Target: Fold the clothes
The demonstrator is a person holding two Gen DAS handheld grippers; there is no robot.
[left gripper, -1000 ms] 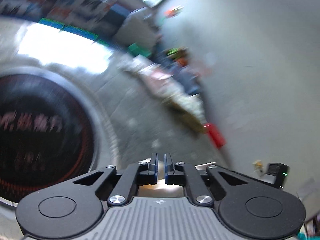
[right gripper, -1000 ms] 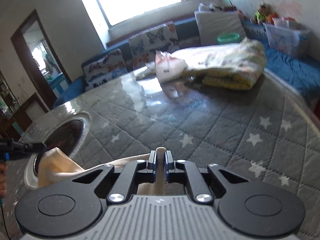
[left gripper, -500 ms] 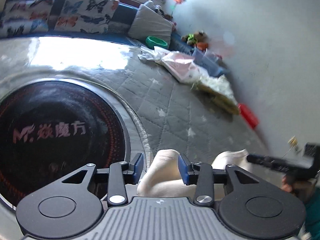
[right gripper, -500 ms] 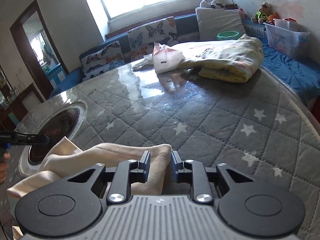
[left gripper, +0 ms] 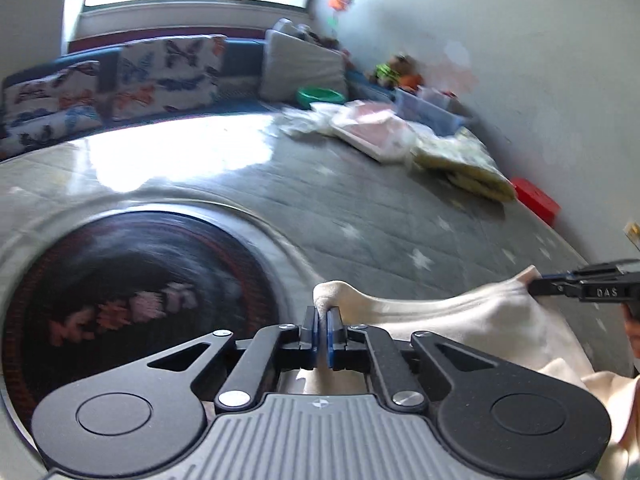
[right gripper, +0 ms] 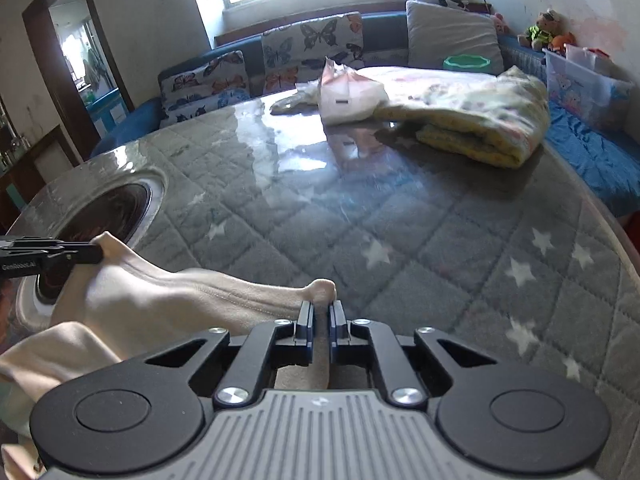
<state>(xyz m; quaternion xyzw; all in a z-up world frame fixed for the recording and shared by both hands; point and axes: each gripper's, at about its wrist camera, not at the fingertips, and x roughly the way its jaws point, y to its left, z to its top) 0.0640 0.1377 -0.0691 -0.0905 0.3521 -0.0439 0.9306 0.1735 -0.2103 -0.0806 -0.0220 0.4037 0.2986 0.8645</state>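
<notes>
You work over a round bench [right gripper: 400,216] with a grey quilted cover with white stars and a shiny clear sheet on top. A dark round cooker plate [left gripper: 132,300] sits sunk into it. At the far side lie a folded yellow blanket [right gripper: 472,120] and a pink-and-white bag [right gripper: 348,96], touching.

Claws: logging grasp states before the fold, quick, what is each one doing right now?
Left claw: shut on the cream garment, pinching one corner.
Right claw: shut on the same cream garment, pinching another corner.
</notes>
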